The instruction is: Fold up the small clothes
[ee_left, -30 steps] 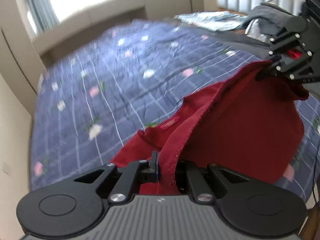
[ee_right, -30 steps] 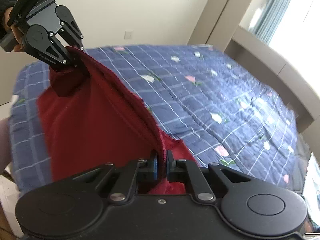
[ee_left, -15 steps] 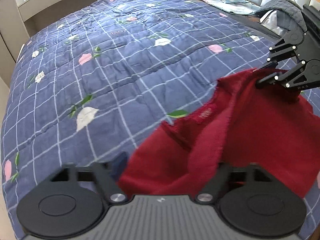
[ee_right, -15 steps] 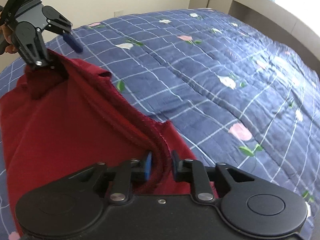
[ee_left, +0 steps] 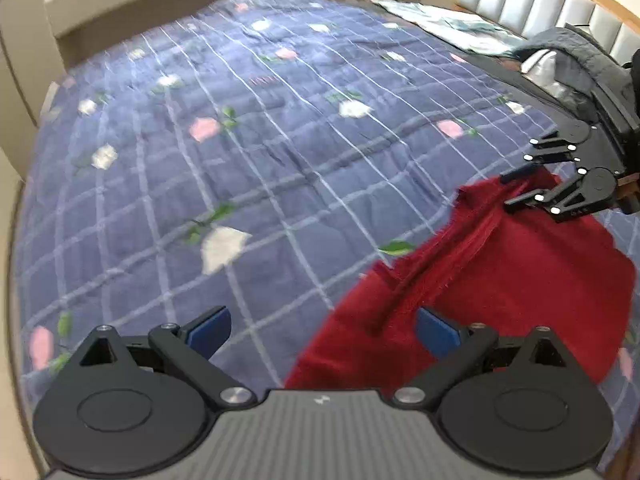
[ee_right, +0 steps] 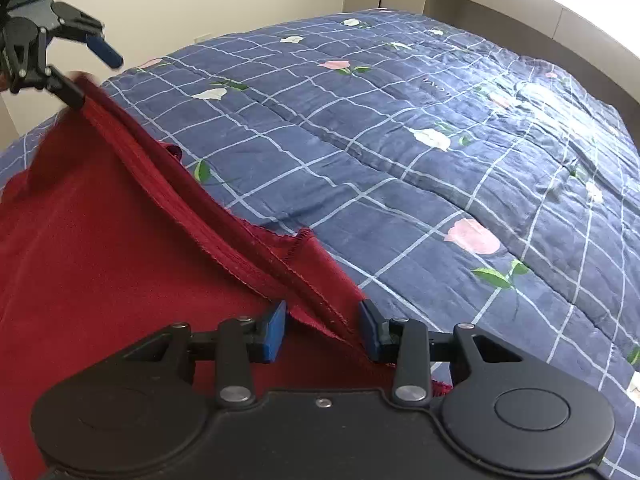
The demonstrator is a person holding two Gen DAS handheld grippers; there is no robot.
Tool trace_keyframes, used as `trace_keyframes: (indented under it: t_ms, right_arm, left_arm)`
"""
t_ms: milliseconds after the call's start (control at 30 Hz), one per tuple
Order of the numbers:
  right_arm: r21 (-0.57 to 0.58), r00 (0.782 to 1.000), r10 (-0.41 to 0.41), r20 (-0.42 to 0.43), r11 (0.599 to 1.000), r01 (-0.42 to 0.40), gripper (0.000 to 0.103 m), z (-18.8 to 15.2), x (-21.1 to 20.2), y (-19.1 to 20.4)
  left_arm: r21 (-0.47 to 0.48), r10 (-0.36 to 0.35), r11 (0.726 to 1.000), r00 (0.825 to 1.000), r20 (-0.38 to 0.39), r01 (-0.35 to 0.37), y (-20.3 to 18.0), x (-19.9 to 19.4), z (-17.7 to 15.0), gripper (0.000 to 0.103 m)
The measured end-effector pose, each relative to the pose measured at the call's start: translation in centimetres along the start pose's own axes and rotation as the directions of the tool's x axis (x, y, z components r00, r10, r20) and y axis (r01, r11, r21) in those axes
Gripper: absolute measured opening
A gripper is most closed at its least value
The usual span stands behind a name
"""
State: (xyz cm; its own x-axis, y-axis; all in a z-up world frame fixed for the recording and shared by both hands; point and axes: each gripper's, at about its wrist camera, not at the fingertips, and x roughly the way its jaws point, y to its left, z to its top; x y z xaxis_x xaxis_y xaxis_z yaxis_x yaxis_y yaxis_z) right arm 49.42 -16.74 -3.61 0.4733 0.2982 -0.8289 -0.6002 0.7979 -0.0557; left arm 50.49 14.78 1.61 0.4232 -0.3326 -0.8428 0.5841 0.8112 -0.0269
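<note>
A red knit garment [ee_left: 520, 280] lies spread on the blue quilt, its ribbed hem running as a ridge from one gripper to the other. My left gripper [ee_left: 322, 328] stands wide and its jaws are opening. The garment's corner lies between them by the right pad, and neither pad presses on it. In the right wrist view the same gripper [ee_right: 90, 76] hangs at the garment's far corner. My right gripper [ee_right: 322, 330] is also opening, with the hem of the garment [ee_right: 100, 260] loose between its blue pads. It appears in the left wrist view [ee_left: 510, 191] at the other corner.
The blue checked quilt with flowers [ee_left: 260, 140] covers the whole bed [ee_right: 440, 120]. A dark grey heap of clothes [ee_left: 572, 60] and a pale folded cloth [ee_left: 440, 24] lie by the padded headboard [ee_left: 520, 4]. A beige ledge [ee_right: 520, 4] runs along the far side.
Both grippers went from shut on the red garment's edge to open. The garment, held up taut before, has sunk onto the quilt as both hands came down.
</note>
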Motion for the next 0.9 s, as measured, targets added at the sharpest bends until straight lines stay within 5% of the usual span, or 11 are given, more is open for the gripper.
trace_keyframes:
  t_ms: [67, 200, 367, 567, 667, 800, 900]
  right_arm:
    - [0.009, 1.000, -0.015, 0.006, 1.000, 0.015, 0.045, -0.1, -0.2, 0.0]
    - [0.069, 0.993, -0.085, 0.079, 0.994, 0.080, 0.085, -0.4, -1.8, -0.6]
    - [0.222, 0.970, -0.119, 0.210, 0.972, 0.072, 0.102, -2.7, -5.5, -1.8]
    - [0.244, 0.951, -0.214, 0.221, 0.957, 0.159, 0.102, -6.8, -5.9, -0.4]
    - [0.298, 0.929, -0.325, 0.175, 0.917, 0.265, 0.102, -8.1, -4.2, -0.1]
    - [0.456, 0.887, -0.423, 0.186, 0.837, 0.303, 0.102, -9.9, -2.7, -1.1]
    - [0.497, 0.861, -0.471, 0.194, 0.803, 0.328, 0.102, -10.2, -3.0, -1.2]
  left_arm:
    - [-0.026, 0.037, 0.999, 0.999, 0.020, -0.037, 0.7, -0.8, -0.3, 0.101]
    - [-0.168, 0.065, 0.984, 0.998, 0.017, -0.061, 1.9, -1.6, -1.7, 0.101]
    - [-0.242, 0.125, 0.965, 0.988, 0.091, -0.100, -0.7, -1.1, -5.1, 0.103]
    - [-0.248, 0.190, 0.958, 0.967, 0.170, -0.145, -5.1, 2.0, -8.2, 0.103]
    - [-0.336, 0.258, 0.922, 0.953, 0.160, -0.193, -5.4, 3.9, -8.6, 0.103]
    - [-0.479, 0.325, 0.850, 0.935, 0.145, -0.221, -4.6, 6.3, -9.7, 0.103]
    - [-0.482, 0.332, 0.849, 0.928, 0.170, -0.216, -4.3, 6.2, -10.1, 0.103]
